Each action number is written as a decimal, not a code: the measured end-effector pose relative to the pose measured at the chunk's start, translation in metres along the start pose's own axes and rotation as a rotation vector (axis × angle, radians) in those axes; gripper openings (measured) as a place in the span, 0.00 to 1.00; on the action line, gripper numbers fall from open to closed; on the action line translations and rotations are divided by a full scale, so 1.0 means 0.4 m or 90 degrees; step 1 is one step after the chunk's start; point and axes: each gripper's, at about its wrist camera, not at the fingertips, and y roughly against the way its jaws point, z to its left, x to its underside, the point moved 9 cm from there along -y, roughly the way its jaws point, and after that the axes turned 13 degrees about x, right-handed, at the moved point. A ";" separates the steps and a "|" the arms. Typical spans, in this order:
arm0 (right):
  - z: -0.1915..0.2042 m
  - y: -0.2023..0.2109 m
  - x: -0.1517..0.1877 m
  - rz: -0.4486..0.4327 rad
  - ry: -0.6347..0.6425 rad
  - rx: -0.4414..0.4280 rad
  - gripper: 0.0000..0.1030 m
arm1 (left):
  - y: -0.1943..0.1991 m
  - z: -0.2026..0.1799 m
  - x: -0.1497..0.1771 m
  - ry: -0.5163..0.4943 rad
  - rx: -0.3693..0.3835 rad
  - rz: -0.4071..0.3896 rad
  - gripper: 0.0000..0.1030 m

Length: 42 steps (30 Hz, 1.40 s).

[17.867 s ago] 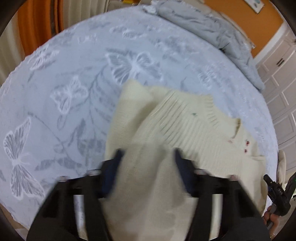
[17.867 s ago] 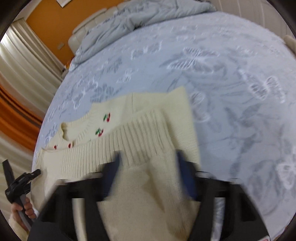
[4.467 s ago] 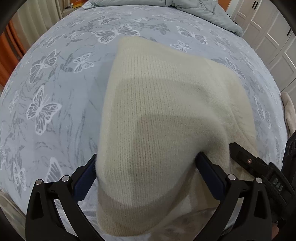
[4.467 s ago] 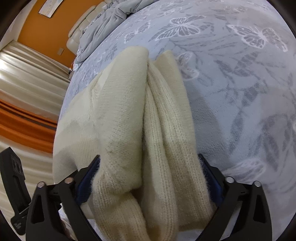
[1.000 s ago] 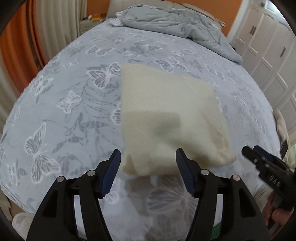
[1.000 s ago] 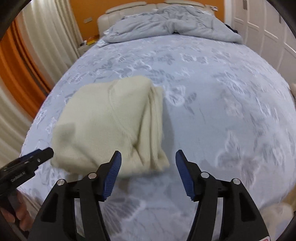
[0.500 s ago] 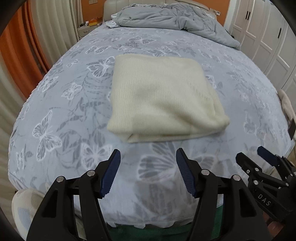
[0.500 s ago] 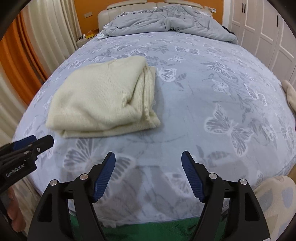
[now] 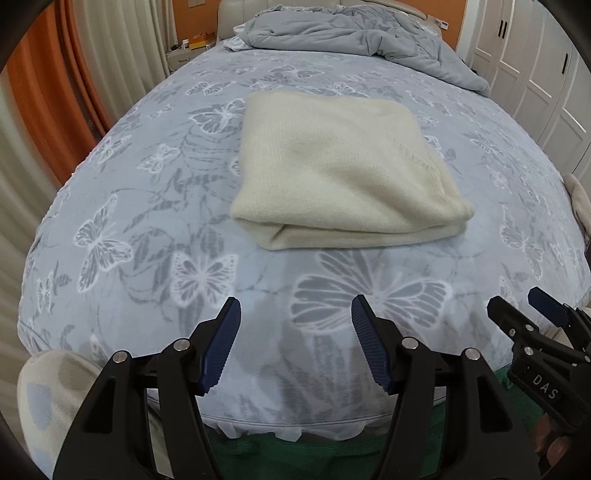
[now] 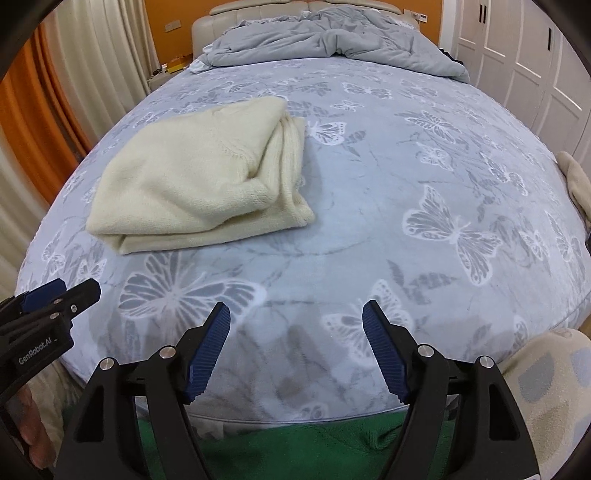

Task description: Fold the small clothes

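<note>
A cream knitted sweater (image 9: 340, 173) lies folded into a flat rectangle on the blue butterfly-print bed cover (image 9: 155, 221); in the right wrist view the sweater (image 10: 199, 173) sits left of centre with its stacked edges facing right. My left gripper (image 9: 295, 332) is open and empty, held back near the bed's front edge, well short of the sweater. My right gripper (image 10: 295, 332) is open and empty, also at the front edge. Each gripper shows in the other's view: the right gripper (image 9: 532, 314), the left gripper (image 10: 62, 295).
A crumpled grey duvet (image 9: 354, 29) lies at the head of the bed. Orange and cream curtains (image 9: 48, 92) hang on the left, white wardrobe doors (image 9: 546, 74) on the right. Green floor (image 10: 295, 443) shows below the bed edge.
Both grippers have let go of the sweater and pulled back to the bed's front edge. The sweater now lies still and folded, farther from both.
</note>
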 end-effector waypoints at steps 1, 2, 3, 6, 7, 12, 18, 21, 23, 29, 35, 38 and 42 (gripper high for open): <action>0.002 0.003 -0.003 0.000 0.000 -0.011 0.70 | 0.005 0.004 -0.003 0.007 0.006 -0.003 0.63; 0.004 0.005 -0.010 0.002 -0.007 -0.027 0.71 | 0.013 0.009 -0.010 0.020 0.022 -0.010 0.70; 0.008 0.004 -0.020 0.007 -0.014 -0.052 0.71 | 0.023 0.016 -0.021 0.041 0.048 -0.020 0.73; 0.014 -0.001 -0.080 0.018 -0.040 -0.122 0.71 | 0.040 0.049 -0.070 0.120 0.125 -0.045 0.84; 0.018 -0.002 -0.120 0.012 -0.047 -0.135 0.71 | 0.043 0.062 -0.089 0.142 0.135 -0.053 0.84; 0.089 -0.075 -0.246 0.050 -0.025 -0.162 0.83 | 0.046 0.118 -0.182 0.161 0.100 -0.076 0.84; 0.154 -0.237 -0.247 0.137 -0.004 -0.144 0.22 | 0.037 0.153 -0.215 0.164 0.091 -0.078 0.85; 0.119 -0.133 -0.323 0.057 -0.035 -0.199 0.19 | 0.045 0.175 -0.228 0.162 0.094 -0.095 0.86; 0.077 -0.121 -0.324 0.028 -0.035 -0.190 0.20 | 0.032 0.186 -0.227 0.162 0.090 -0.094 0.87; 0.056 -0.217 -0.240 0.093 -0.017 -0.138 0.35 | -0.054 0.165 -0.193 0.171 0.106 -0.042 0.87; 0.039 -0.170 -0.342 0.039 -0.066 -0.150 0.62 | -0.125 0.138 -0.212 0.210 0.162 -0.022 0.93; 0.085 -0.227 -0.354 0.096 -0.084 -0.198 0.59 | -0.197 0.125 -0.198 0.239 0.181 0.039 0.93; 0.104 -0.232 -0.402 0.094 -0.080 -0.233 0.19 | -0.198 0.113 -0.228 0.226 0.171 0.034 0.93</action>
